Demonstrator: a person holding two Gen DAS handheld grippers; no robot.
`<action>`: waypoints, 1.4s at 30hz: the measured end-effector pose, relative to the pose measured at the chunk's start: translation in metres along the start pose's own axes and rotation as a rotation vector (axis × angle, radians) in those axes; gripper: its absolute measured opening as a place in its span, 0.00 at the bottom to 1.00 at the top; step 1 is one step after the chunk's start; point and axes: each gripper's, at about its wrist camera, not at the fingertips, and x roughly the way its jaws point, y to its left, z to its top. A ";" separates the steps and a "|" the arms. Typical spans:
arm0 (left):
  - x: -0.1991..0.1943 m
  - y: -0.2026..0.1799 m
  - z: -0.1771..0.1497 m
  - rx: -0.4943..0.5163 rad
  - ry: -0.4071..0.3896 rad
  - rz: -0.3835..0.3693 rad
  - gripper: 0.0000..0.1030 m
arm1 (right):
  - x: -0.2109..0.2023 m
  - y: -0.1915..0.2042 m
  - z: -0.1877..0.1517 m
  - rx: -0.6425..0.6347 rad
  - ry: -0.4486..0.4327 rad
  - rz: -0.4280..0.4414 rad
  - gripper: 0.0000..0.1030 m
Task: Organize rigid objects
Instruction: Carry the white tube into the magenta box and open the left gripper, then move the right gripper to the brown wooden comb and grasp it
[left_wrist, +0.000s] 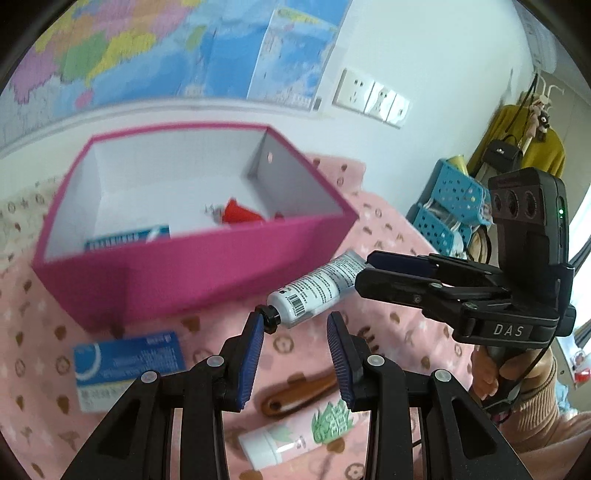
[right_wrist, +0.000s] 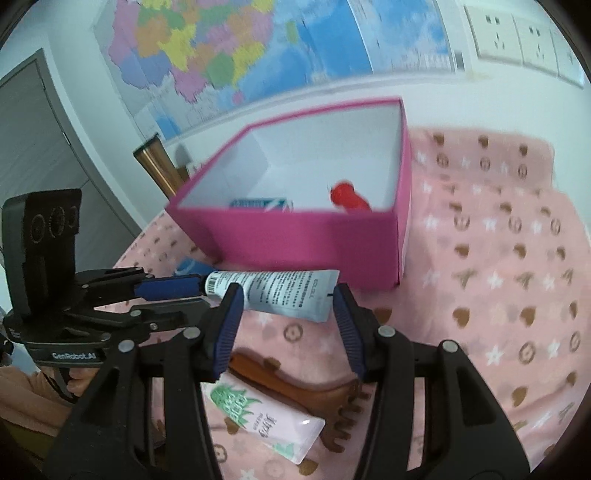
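Observation:
A white tube with a black cap (left_wrist: 314, 290) (right_wrist: 273, 293) lies on the pink cloth in front of a pink box (left_wrist: 207, 266) (right_wrist: 295, 240). My left gripper (left_wrist: 295, 350) is open, its left fingertip (left_wrist: 255, 332) at the tube's cap. My right gripper (right_wrist: 288, 321) is open, astride the tube's flat end; in the left wrist view (left_wrist: 364, 271) its fingers look nearly closed at that end. The box holds a red object (left_wrist: 238, 212) (right_wrist: 347, 197) and a blue-white carton (left_wrist: 125, 238) (right_wrist: 262, 204).
A blue-white carton (left_wrist: 129, 363), a brown wooden comb (left_wrist: 299, 397) (right_wrist: 306, 387) and a pink tube with green print (left_wrist: 295, 435) (right_wrist: 258, 415) lie on the cloth (right_wrist: 498, 277) near me. Blue baskets (left_wrist: 450, 206) stand at the right. A map and sockets are on the wall.

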 end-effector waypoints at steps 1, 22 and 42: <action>-0.002 0.000 0.005 0.005 -0.011 0.003 0.34 | -0.003 0.002 0.005 -0.009 -0.011 -0.002 0.52; 0.027 0.032 0.071 -0.002 -0.033 0.077 0.34 | 0.025 -0.009 0.070 -0.028 -0.048 -0.041 0.51; 0.059 0.045 0.074 -0.045 0.022 0.106 0.34 | 0.040 -0.019 0.071 0.006 -0.028 -0.086 0.53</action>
